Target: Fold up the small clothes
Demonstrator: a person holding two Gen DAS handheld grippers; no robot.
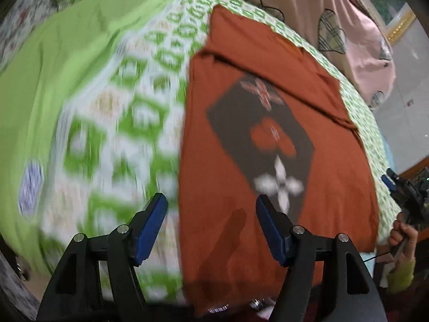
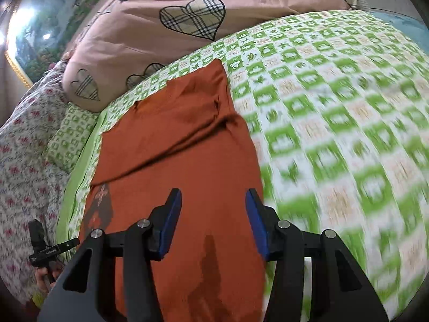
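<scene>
A rust-orange shirt [image 1: 335, 177] with a dark diamond print lies flat on the green-and-white patterned bedsheet [image 1: 128, 123], its far part folded over. My left gripper [image 1: 211, 206] is open and empty, hovering above the shirt's near left edge. In the right wrist view the same shirt [image 2: 187, 145] fills the middle, and my right gripper [image 2: 213, 201] is open and empty above the shirt's near right part. The right gripper also shows at the right edge of the left wrist view [image 1: 402, 190], and the left one at the lower left of the right wrist view [image 2: 51, 247].
A pink quilt with plaid hearts [image 2: 166, 26] is bunched at the far side of the bed. A floral pillow [image 2: 24, 155] and a green patterned pillow [image 2: 72, 134] lie to the left. Plain green sheet [image 1: 67, 61] covers the left; tiled floor [image 1: 410, 102] lies beyond the right edge.
</scene>
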